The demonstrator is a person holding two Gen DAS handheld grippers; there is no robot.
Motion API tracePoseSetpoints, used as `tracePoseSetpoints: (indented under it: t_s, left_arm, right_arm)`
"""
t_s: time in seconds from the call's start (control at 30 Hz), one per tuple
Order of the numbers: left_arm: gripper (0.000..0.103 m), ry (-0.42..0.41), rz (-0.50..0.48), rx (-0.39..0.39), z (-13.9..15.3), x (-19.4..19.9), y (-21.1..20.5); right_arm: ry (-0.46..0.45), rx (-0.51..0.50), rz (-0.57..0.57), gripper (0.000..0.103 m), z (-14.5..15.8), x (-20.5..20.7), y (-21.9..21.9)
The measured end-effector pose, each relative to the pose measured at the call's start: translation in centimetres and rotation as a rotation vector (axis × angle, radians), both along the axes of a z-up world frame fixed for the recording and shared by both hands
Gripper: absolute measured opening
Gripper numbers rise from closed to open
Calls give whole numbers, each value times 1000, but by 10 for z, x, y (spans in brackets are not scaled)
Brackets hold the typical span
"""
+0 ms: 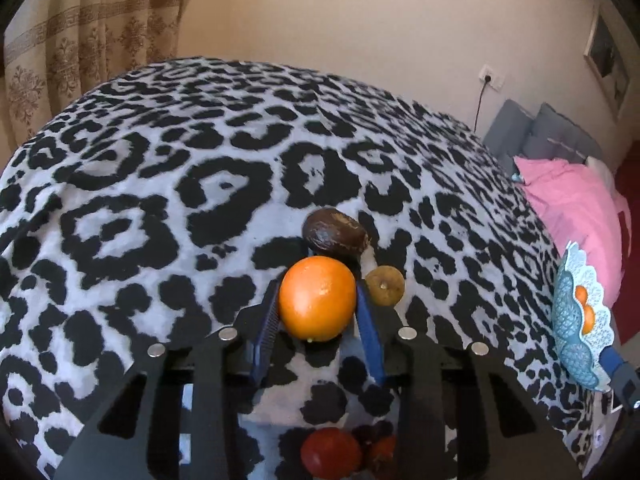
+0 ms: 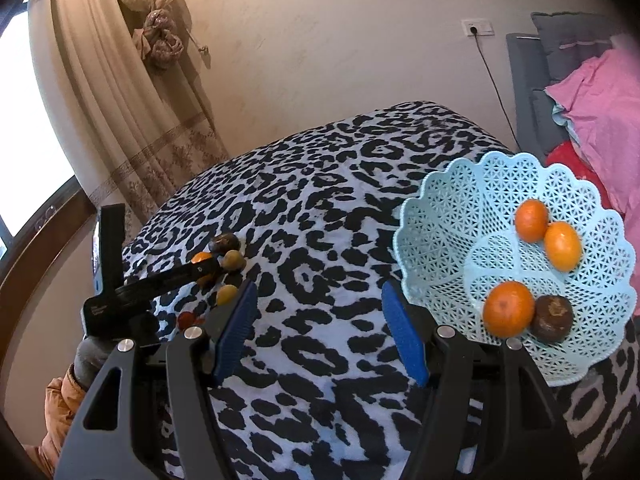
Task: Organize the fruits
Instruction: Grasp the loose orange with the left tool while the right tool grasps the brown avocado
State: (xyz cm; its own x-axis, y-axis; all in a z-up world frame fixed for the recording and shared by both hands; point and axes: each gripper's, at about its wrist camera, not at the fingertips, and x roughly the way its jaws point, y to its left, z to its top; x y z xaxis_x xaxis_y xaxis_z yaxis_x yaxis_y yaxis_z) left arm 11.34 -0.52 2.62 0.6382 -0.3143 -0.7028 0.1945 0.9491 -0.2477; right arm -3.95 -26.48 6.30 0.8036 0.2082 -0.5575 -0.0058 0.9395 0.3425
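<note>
A: What is seen beyond the fingers?
B: A leopard-print cover [image 1: 168, 184] is spread beneath and ahead of them; a beige curtain [image 1: 80, 28] is hung far to their left.
A: And to their right?
B: A wall socket [image 2: 476, 27] with a cord, grey cushions [image 1: 536, 132] and pink bedding [image 1: 576, 200] are seen.

Landmark: the orange [image 1: 317, 298] on the blanket [image 1: 160, 184]. It sits between the left gripper [image 1: 318, 300] pads. Directly behind it lies an avocado [image 1: 335, 233]; just right of it, a small round fruit [image 1: 385, 285]. Nearer the camera lie two tomatoes [image 1: 332, 452]. Well to its right, a basket [image 2: 448, 240] holds four fruits.
</note>
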Motion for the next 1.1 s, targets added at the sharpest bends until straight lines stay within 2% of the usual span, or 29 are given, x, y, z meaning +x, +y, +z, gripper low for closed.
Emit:
tracePoseSetpoints:
  t_s: [0.17,0.37,0.57,0.83,1.1]
  left_arm:
    - [38,-71,87,12,15,-8,16]
    - [38,-149,235,67,27,-14,40]
    - [38,-151,317,64,27,-12,54]
    - [38,-122,356,52,20,-10,60]
    - [38,-123,402,35,20,-12,70]
  right_arm:
    - [15,-28,46,66,1,19,16]
    - [48,-40,113,66,0,56,41]
    - [64,-95,183,66,-2,101,78]
    - [115,-155,281,66,-16,159,128]
    - [194,-194,346,65,-34,200,151]
